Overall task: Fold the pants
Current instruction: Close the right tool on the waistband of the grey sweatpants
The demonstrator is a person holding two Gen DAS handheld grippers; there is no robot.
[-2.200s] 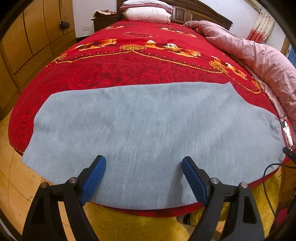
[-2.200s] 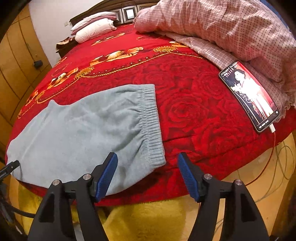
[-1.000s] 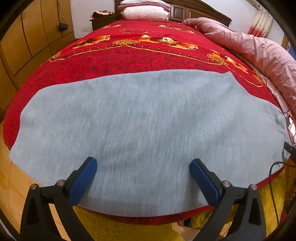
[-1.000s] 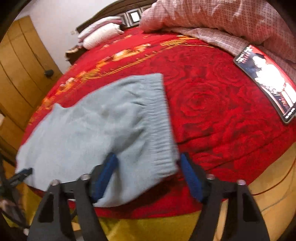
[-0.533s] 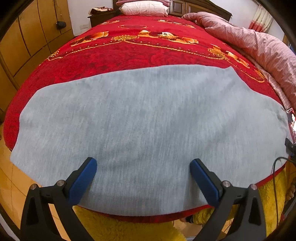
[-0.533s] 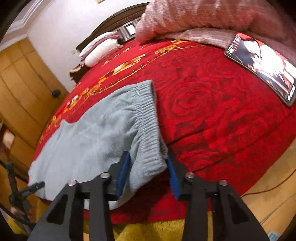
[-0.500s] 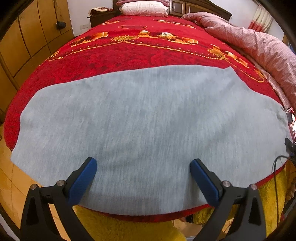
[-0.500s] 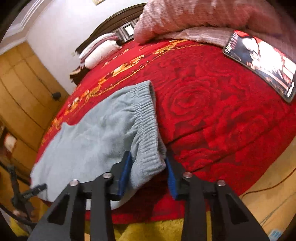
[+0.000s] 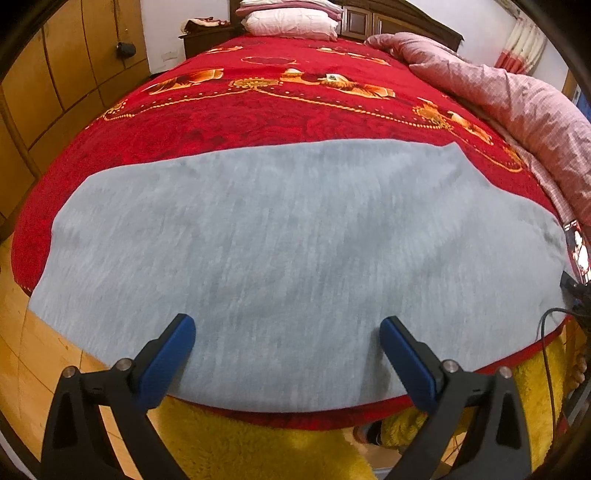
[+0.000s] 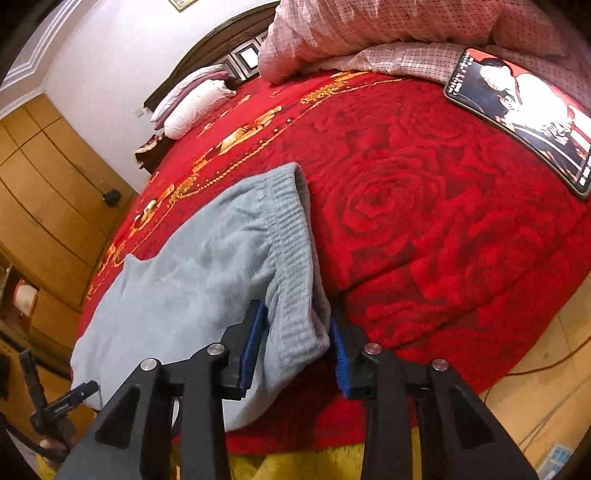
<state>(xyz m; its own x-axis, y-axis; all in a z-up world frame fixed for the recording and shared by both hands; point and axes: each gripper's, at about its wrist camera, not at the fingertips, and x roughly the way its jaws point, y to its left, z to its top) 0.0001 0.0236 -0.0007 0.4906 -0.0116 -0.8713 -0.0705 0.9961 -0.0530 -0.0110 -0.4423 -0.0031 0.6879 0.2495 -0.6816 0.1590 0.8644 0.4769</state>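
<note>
Left wrist view, bed: a wide bed under a red rose-patterned blanket (image 9: 258, 110) with gold figures fills most of the frame.
Quilt: a pink checked quilt (image 9: 517, 96) is heaped along the right side of the bed; in the right wrist view it rises behind the phone.
Pants: grey-blue fleece pants (image 9: 295, 240) lie flat across the near edge of the bed, spread wide from left to right, their lower edge hanging just over the red border.
Waistband: in the right wrist view the ribbed elastic waistband (image 10: 295, 258) forms the right end of the pants, with its near corner raised off the blanket.
Wardrobe: yellow wooden wardrobe doors (image 9: 55, 55) stand left of the bed.
Pillows: white and pink pillows (image 9: 291, 18) are stacked against the dark headboard.
Phone: a lit phone (image 10: 524, 114) lies on the blanket beside the quilt, well apart from the pants.
Left tool: the left tool (image 9: 288, 332) hovers over the near edge of the pants with its blue pads spread wide, gripping nothing.
Right tool: the right tool (image 10: 295, 339) has its blue pads drawn in on either side of the waistband corner, pinching the fabric.
</note>
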